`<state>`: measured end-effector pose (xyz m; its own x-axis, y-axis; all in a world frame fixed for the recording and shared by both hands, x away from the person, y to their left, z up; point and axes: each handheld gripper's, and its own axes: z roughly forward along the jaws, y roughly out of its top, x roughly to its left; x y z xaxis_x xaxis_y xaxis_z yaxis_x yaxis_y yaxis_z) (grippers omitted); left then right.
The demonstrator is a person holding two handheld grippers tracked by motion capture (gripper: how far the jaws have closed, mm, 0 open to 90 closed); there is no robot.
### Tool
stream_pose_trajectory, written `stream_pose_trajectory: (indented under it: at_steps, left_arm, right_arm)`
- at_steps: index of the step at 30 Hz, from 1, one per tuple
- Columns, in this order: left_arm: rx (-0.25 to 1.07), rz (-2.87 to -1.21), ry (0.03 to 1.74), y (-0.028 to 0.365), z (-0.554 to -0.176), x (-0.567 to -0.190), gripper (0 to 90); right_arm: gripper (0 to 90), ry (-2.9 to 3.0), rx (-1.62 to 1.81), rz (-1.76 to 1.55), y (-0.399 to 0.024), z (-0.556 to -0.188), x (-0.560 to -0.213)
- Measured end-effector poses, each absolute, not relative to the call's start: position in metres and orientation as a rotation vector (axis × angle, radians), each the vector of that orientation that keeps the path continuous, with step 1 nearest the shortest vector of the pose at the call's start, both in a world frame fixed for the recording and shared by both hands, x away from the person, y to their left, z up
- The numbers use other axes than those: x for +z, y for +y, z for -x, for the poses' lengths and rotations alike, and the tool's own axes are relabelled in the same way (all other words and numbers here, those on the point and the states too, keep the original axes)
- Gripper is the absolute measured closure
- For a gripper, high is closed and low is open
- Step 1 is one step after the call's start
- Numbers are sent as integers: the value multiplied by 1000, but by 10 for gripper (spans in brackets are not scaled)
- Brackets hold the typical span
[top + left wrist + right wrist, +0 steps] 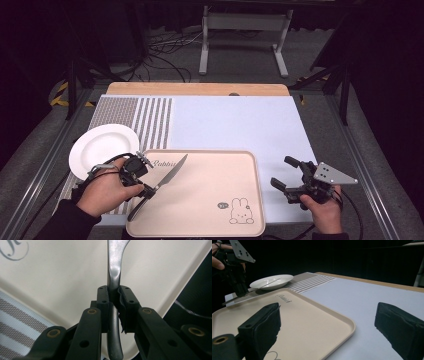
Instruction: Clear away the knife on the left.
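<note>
The left gripper (148, 191) was clamped on the knife (167, 178) over the tray's (210, 227) nine o'clock edge, blade aimed at one o'clock; lowering it flat before letting go seemed wise. The right gripper (284, 176), at the tray's three o'clock, stood wide open and empty. A plate (100, 147) lay on the table (240, 120) in a dark room.
</note>
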<state>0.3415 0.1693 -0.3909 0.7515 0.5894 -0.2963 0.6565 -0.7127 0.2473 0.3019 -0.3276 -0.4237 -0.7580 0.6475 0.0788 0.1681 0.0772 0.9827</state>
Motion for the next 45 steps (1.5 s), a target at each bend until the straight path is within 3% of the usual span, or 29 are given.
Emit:
stream_pose_trajectory:
  at_steps: [16,45]
  left_arm:
    - [-322,-2642,1032,162,-348,-418,800]
    - [-341,-2649,1078,162,-352,-429,796]
  right_arm:
    - [78,1992,1721,-800,-327,-301,-423]
    - [82,1992,1731,-804,-328,-302,-423]
